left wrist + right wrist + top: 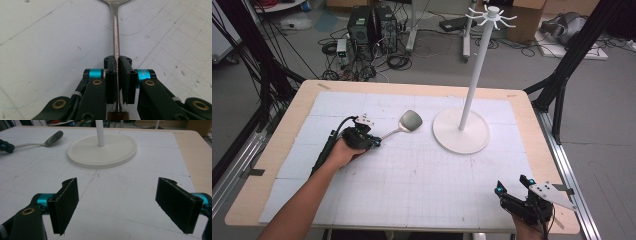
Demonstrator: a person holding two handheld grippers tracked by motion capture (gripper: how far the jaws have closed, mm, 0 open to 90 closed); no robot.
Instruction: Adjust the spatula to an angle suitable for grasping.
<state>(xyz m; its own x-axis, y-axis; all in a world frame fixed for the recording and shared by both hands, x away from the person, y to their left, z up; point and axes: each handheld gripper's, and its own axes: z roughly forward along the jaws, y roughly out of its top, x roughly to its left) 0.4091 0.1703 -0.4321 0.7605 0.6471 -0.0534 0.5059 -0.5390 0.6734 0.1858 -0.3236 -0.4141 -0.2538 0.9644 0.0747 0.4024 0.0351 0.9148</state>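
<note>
Left tool [117, 75] clamps spatula [404, 125] on table [422, 170].

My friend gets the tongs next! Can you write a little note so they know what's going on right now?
Left tongs: shut on the thin metal handle of the spatula, which lies flat on the white mat.
Right tongs: open, holding nothing, near the table's front right corner.
White stand with hooks: upright on its round base, beside the spatula's blade.
Done: spatula gripped.
Left: it is not yet lifted; probably hang it on a hook.
</note>
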